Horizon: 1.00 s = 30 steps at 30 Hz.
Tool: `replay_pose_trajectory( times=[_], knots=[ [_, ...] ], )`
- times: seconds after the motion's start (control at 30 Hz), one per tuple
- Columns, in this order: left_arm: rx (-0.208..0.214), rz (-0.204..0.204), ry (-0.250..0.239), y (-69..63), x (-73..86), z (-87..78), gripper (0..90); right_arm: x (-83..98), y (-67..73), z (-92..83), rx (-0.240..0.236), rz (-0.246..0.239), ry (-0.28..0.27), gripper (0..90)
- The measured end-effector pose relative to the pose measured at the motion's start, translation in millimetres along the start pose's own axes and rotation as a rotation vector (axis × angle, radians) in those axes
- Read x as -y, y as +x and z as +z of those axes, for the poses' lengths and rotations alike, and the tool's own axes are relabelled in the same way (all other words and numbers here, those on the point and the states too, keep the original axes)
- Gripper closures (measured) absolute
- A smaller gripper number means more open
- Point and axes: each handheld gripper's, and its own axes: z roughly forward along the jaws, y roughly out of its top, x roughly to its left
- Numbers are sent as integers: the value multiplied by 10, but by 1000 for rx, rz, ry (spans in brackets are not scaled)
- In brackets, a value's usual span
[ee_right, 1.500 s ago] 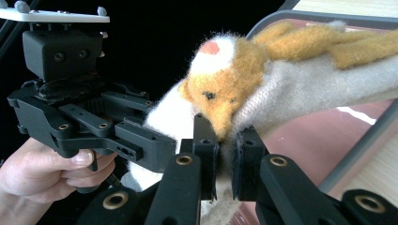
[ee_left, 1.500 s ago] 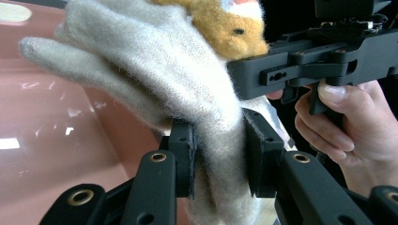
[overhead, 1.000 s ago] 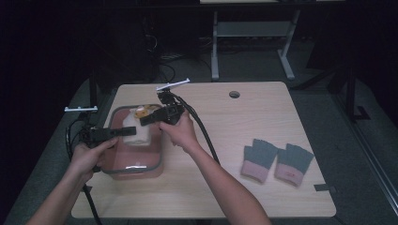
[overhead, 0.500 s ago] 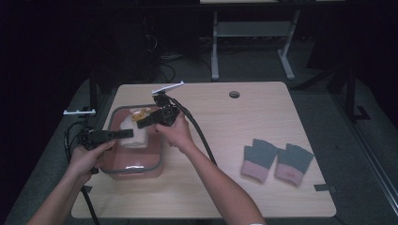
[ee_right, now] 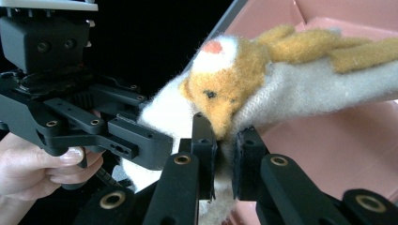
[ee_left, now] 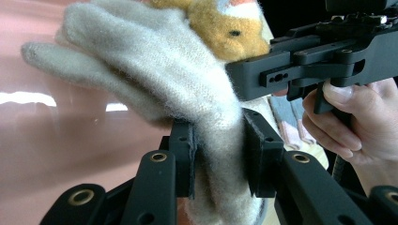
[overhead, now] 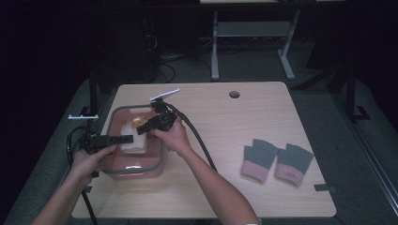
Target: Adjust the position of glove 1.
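Note:
A cream woolly glove [overhead: 133, 142] with an orange animal face [ee_right: 220, 93] hangs over the pink container [overhead: 159, 158], which has a grey rim. My left gripper [overhead: 126, 139] comes in from the left and is shut on the glove's cream part [ee_left: 155, 70], pads [ee_left: 184, 145] pressing into the wool. My right gripper [overhead: 142, 130] comes from the right and is shut on the glove just under the animal face, pinching it between its pads [ee_right: 205, 140]. The two grippers face each other closely; the right gripper [ee_left: 300, 65] shows in the left gripper view, and the left gripper [ee_right: 94, 126] in the right gripper view.
A pair of grey gloves with pink cuffs [overhead: 277, 161] lies on the right side of the wooden table [overhead: 225, 122]. A cable hole [overhead: 234, 94] sits near the far edge. Cables trail from both grippers. A dark strip [overhead: 325, 188] lies at the right front corner.
Both hands have sunk with the glove, bringing it lower over the pink container. The right gripper has come nearer to the left one. Both grips are unchanged.

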Motion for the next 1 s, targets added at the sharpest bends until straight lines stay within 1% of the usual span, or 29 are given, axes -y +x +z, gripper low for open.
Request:
replay_pose_trajectory(
  times=[0.07,0.23,0.27,0.37,0.43,0.5,0.53,0.6,0.67,0.7,0.77,0.87,0.97,1.0],
  knots=[
    [-8,-7,4,17,13,7,679,11,-19,31,-6,7,5,814],
    [-27,-15,35,71,32,32,679,38,-62,114,1,17,22,806],
    [-34,-18,40,85,41,42,679,47,-73,130,2,27,29,804],
    [-44,-22,48,116,61,60,680,67,-106,170,9,33,37,802],
    [-62,-25,58,128,71,78,681,76,-113,184,18,32,42,795],
    [-77,-24,66,146,81,95,682,85,-114,194,43,28,59,789],
    [-84,-33,63,146,87,102,682,90,-117,193,39,27,63,786],
    [-103,-36,69,160,96,116,683,101,-128,184,48,33,64,782],
    [-108,-37,75,177,105,136,683,109,-136,173,50,35,85,779],
    [-116,-45,78,175,112,148,684,115,-133,166,57,33,94,778],
    [-138,-37,97,175,116,170,684,127,-132,155,70,25,99,775],
    [-166,-26,108,175,115,194,684,144,-130,130,89,21,110,760],
    [-188,-30,125,177,116,206,685,160,-140,93,94,20,116,748],
    [-197,-41,120,171,118,222,685,163,-140,82,97,19,116,746]
  ],
)
